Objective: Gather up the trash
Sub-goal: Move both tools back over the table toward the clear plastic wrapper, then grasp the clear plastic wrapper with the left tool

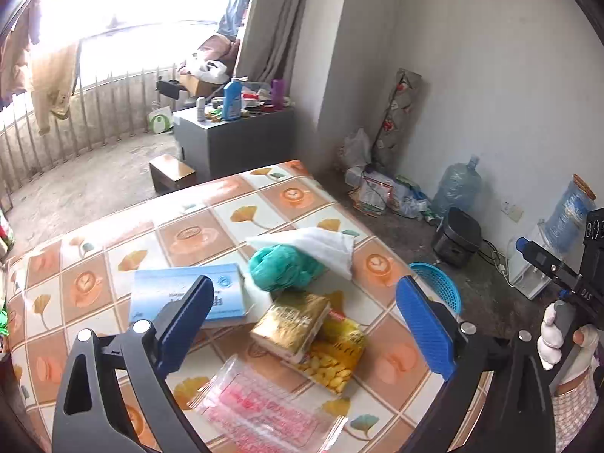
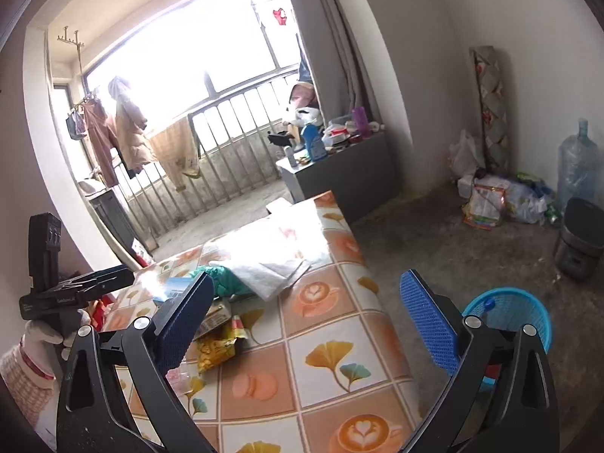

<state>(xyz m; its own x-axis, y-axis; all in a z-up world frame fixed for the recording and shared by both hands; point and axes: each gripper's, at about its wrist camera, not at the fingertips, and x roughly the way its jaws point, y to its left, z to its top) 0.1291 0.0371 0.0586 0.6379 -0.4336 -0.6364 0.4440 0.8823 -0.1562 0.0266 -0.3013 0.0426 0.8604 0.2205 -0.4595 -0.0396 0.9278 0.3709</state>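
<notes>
Trash lies on the table [image 1: 113,249] with its coffee-cup patterned cloth: a teal crumpled wad [image 1: 283,270], a white tissue [image 1: 317,245], a gold packet [image 1: 290,324], a yellow snack bag [image 1: 334,362], a clear pink-printed wrapper [image 1: 260,407] and a light blue booklet [image 1: 181,294]. My left gripper [image 1: 305,283] hovers above this pile, open, with nothing touching its pads. My right gripper [image 2: 307,279] is open and empty over the table's right edge [image 2: 381,302]. Right of the table a blue basket [image 2: 509,321] stands on the floor, with something blue-capped inside. The tissue [image 2: 271,256] and snack bag [image 2: 219,347] also show in the right wrist view.
A gloved hand [image 2: 41,336] holds the left tool at the table's left side. On the floor by the wall are a black cooker [image 1: 458,238], water jugs [image 1: 456,185], loose bags [image 1: 381,192] and a cable. A grey cabinet [image 1: 234,139] with bottles stands behind the table.
</notes>
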